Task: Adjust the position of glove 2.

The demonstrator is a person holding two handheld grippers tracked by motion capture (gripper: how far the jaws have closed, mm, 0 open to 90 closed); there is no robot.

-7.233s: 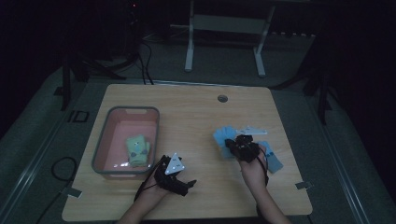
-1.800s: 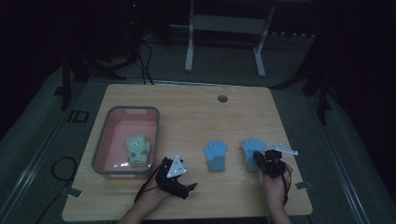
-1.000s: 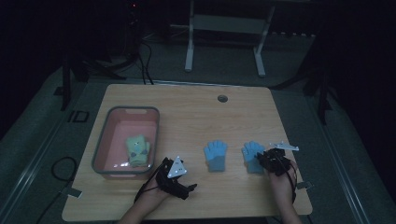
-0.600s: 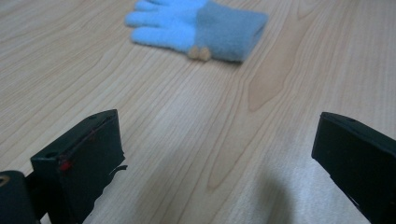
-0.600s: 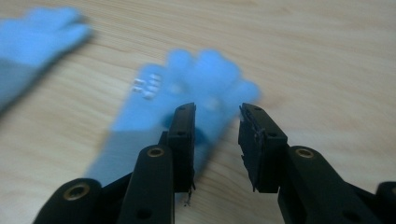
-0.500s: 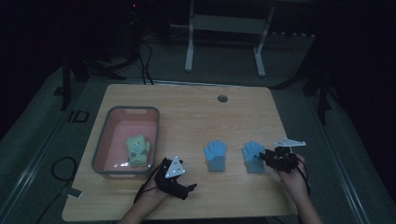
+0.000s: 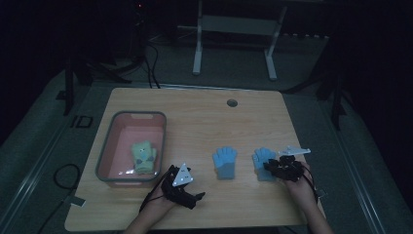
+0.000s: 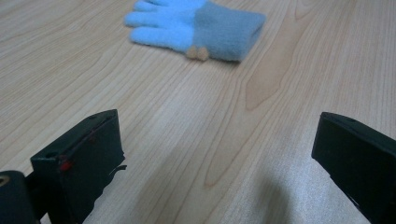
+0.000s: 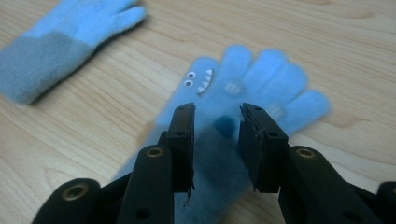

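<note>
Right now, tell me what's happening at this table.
A person works two hand-held grippers over a wooden table. The right gripper is over the right blue glove, jaws part open astride it, not clearly pinching. The left blue glove lies flat beside it. The left gripper rests near the front edge, jaws wide open and holding nothing. A green glove lies in the pink bin.

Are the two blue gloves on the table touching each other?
Apart. In the high view, bare wood shows between the left glove and the right glove. The right gripper view shows the same strip of table between them.
</note>
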